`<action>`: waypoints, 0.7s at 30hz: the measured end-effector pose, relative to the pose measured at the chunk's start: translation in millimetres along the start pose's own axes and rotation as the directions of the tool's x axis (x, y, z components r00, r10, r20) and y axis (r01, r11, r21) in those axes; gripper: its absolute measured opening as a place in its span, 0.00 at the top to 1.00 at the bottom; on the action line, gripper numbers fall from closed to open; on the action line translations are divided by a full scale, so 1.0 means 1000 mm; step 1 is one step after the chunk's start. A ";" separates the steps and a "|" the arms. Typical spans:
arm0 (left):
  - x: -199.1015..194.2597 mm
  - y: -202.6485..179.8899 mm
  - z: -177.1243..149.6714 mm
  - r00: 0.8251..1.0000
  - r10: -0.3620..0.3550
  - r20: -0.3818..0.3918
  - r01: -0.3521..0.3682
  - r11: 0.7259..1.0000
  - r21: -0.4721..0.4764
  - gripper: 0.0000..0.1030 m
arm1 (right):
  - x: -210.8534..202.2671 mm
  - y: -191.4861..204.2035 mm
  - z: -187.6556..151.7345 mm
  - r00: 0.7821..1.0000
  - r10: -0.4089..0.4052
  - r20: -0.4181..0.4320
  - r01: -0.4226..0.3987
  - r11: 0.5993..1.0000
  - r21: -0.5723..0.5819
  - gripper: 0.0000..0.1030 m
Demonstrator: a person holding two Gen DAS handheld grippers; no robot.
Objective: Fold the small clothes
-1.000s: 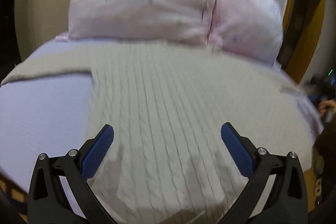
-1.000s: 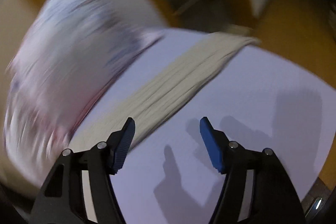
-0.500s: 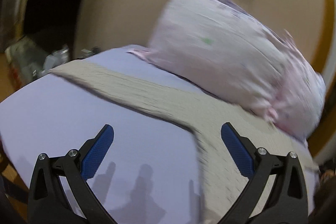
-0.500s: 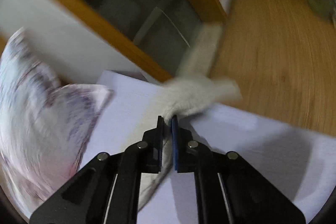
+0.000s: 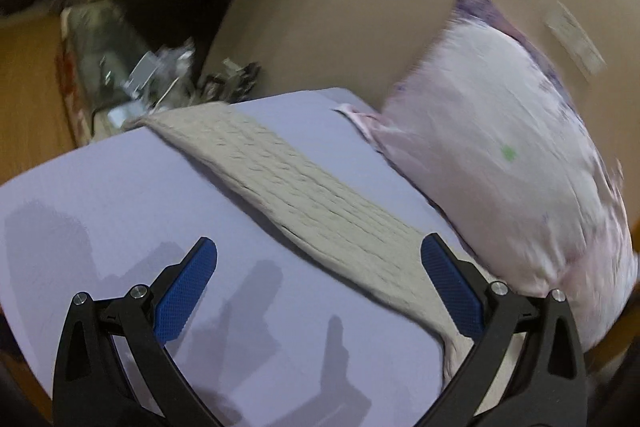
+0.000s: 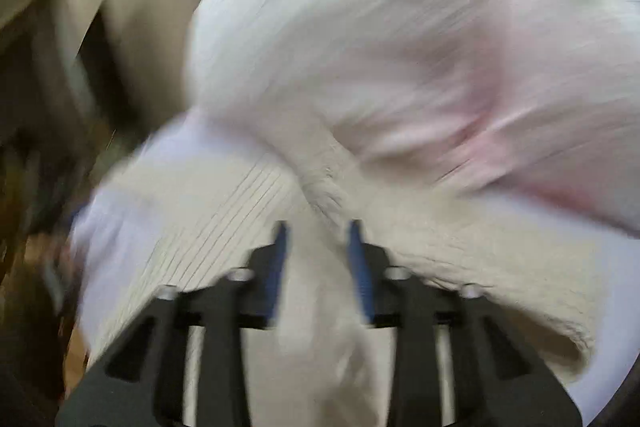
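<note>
Cream knit sweater (image 5: pixel 304 187), spread on the lavender bed (image 5: pixel 120 195) beside the pillow (image 5: pixel 500 163); right claw (image 6: pixel 318 239) pinching a sleeve fold, left claw (image 5: pixel 320 283) wide, empty; sleeve fold-in under way, next lay it flat across the body

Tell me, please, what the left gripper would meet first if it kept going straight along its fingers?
Most likely the cream knitted sleeve, which lies flat on the lilac bedsheet and crosses the line ahead of the open left gripper. Depth is unclear: pointed a little lower, it would touch the sheet first.
</note>
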State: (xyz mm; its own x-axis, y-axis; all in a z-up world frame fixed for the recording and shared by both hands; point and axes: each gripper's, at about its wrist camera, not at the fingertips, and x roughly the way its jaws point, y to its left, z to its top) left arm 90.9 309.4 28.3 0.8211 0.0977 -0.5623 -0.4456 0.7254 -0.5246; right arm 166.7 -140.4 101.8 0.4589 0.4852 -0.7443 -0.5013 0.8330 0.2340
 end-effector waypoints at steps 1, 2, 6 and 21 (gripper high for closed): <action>0.002 0.005 0.002 1.000 -0.002 -0.011 0.001 1.000 -0.024 0.01 | 0.008 0.008 -0.004 1.000 0.017 -0.017 -0.018 1.000 -0.013 0.60; 0.007 0.013 0.007 1.000 -0.007 -0.028 0.006 0.998 -0.068 0.01 | 0.011 0.014 -0.009 0.999 0.030 -0.017 -0.030 0.999 -0.022 0.49; 0.024 0.031 0.018 0.998 -0.009 -0.058 -0.001 0.985 -0.172 0.14 | -0.017 -0.014 -0.018 0.997 -0.004 0.082 -0.001 0.998 0.061 0.25; 0.055 0.002 0.069 0.992 0.122 -0.035 -0.126 0.985 -0.122 0.93 | -0.067 -0.126 -0.045 0.987 -0.053 0.152 -0.007 0.931 0.366 0.20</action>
State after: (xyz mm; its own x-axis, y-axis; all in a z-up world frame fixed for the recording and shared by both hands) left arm 159.4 363.9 40.7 0.7476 0.1618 -0.6441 -0.5854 0.6187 -0.5240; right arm 165.5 -289.8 94.1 0.5911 0.4755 -0.6515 -0.2014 0.8692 0.4517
